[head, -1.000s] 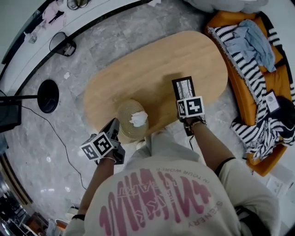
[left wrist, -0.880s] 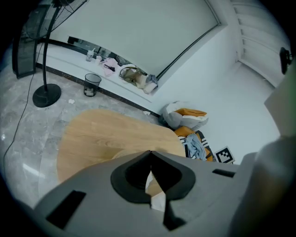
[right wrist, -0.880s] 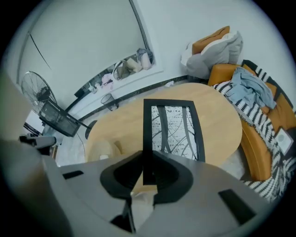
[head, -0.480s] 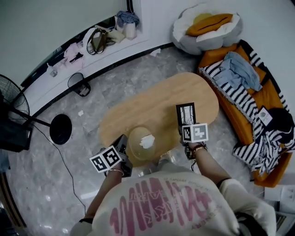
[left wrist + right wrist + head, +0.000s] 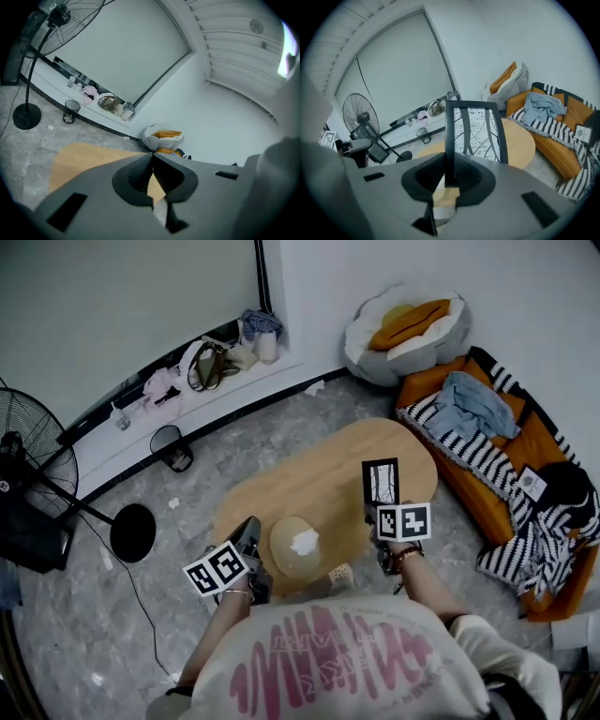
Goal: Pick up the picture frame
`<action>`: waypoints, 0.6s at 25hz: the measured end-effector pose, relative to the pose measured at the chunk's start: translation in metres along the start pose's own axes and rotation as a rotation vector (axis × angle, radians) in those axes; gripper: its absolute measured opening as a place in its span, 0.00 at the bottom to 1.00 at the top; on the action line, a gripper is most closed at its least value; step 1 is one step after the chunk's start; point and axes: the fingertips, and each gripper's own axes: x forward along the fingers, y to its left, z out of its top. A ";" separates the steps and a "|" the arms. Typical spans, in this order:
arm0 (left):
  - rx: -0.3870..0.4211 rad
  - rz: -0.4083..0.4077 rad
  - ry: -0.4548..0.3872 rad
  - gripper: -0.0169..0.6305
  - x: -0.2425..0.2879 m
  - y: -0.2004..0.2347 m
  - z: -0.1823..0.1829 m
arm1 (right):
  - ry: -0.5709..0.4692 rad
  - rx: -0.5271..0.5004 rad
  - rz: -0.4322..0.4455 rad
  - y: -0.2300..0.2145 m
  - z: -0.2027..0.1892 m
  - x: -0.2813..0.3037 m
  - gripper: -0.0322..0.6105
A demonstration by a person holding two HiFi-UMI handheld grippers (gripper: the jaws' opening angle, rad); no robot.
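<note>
The picture frame (image 5: 381, 482) is black-edged with a branch-pattern print, and it stands upright above the right part of the oval wooden table (image 5: 319, 486). My right gripper (image 5: 381, 510) is shut on the frame's lower edge. In the right gripper view the frame (image 5: 476, 133) rises from between the pads, clamped at its left bar, with my right gripper (image 5: 450, 169) closed round it. My left gripper (image 5: 249, 529) hovers off the table's near left edge. In the left gripper view my left gripper (image 5: 152, 161) is shut with nothing in it.
A straw hat (image 5: 298, 547) with a white scrap on it lies on the table's near side. An orange sofa (image 5: 506, 486) with striped blankets runs along the right. A standing fan (image 5: 42, 486), a bin (image 5: 171, 446) and a floor cushion pile (image 5: 405, 326) stand around.
Both grippers have risen, and the frame has gone up with the right one. The head view has lifted too, so the table looks smaller and more of the room shows.
</note>
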 end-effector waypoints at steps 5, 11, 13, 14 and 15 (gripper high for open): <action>0.050 -0.017 -0.033 0.03 -0.019 -0.013 0.010 | -0.071 0.004 0.017 0.014 0.009 -0.024 0.16; 0.087 -0.062 -0.056 0.03 -0.033 -0.036 0.014 | -0.148 0.021 0.049 0.028 0.014 -0.048 0.16; 0.097 -0.076 -0.065 0.03 -0.038 -0.042 0.013 | -0.173 0.034 0.065 0.032 0.014 -0.056 0.16; 0.102 -0.086 -0.070 0.03 -0.040 -0.046 0.013 | -0.184 0.038 0.073 0.035 0.015 -0.060 0.16; 0.110 -0.095 -0.074 0.03 -0.042 -0.050 0.013 | -0.195 0.039 0.081 0.037 0.016 -0.064 0.16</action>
